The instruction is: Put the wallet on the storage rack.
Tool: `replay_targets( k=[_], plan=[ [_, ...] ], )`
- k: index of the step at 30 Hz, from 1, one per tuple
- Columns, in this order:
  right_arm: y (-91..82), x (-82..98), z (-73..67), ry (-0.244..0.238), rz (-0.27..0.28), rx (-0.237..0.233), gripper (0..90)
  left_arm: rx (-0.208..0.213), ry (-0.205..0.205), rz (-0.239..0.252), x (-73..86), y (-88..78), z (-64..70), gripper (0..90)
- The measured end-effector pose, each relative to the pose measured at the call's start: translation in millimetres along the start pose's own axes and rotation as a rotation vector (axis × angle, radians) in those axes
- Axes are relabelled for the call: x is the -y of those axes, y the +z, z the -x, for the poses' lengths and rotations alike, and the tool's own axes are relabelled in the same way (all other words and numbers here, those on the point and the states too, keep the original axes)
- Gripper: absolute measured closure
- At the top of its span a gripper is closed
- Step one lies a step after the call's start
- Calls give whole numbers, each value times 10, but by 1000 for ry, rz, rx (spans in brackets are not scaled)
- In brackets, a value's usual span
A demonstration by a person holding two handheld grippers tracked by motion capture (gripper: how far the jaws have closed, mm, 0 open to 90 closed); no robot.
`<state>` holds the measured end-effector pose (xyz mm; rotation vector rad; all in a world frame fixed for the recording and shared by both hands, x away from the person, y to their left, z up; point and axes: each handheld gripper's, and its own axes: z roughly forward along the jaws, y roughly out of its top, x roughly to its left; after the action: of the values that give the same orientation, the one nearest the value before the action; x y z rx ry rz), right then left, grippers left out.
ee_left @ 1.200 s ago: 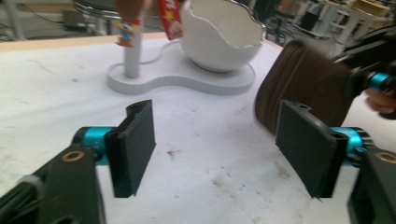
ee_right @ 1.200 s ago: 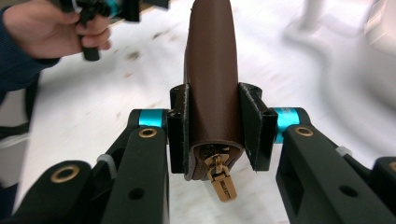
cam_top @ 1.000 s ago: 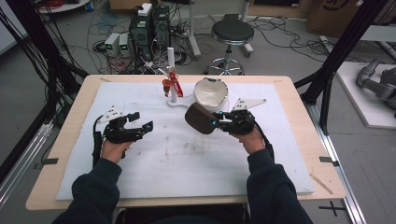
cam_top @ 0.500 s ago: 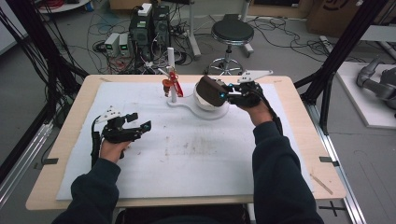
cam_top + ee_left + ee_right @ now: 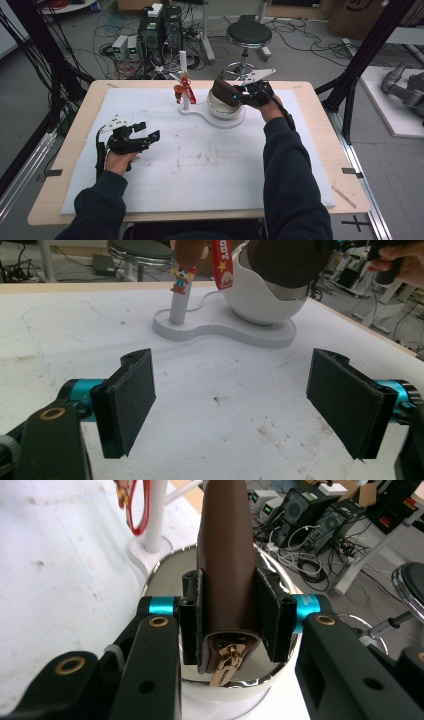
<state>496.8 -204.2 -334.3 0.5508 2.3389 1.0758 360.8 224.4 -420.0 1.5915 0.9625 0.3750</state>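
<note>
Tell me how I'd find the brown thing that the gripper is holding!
Look at the far middle of the table, where a white stand carries a round white bowl. Right above that bowl, the right gripper pinches a brown leather pouch. It is the one dark brown thing there, with a gold zipper at its end.

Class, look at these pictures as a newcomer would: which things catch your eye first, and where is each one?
First comes the brown zipped pouch, clamped between the right gripper jaws directly above the white bowl at the far side of the table. Next, the red strap with a small figure hanging on the white post left of the bowl. The left gripper rests open over the white mat, holding nothing.
</note>
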Motion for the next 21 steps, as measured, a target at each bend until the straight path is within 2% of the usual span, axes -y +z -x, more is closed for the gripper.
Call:
replay_targets(
  k=[5, 10, 13, 15, 18, 21],
  plan=[
    [117, 34, -10, -45, -31, 5, 672, -3, -4, -4, 16, 2, -5, 195],
    [224, 77, -10, -52, -69, 3, 668, 3, -5, -9, 21, 6, -2, 195],
    [262, 104, -12, -28, -93, 8, 645, 5, -4, -10, 22, 8, -2, 195],
    [227, 119, 3, 21, -57, 28, 560, 5, -7, -7, 22, 6, 0, 195],
    [96, 136, 43, 86, -17, 32, 492, 2, -4, -6, 20, 4, -3, 194],
    [-60, 174, 50, 127, -21, 16, 444, -3, 2, -8, 19, 4, -6, 194]
  ],
)
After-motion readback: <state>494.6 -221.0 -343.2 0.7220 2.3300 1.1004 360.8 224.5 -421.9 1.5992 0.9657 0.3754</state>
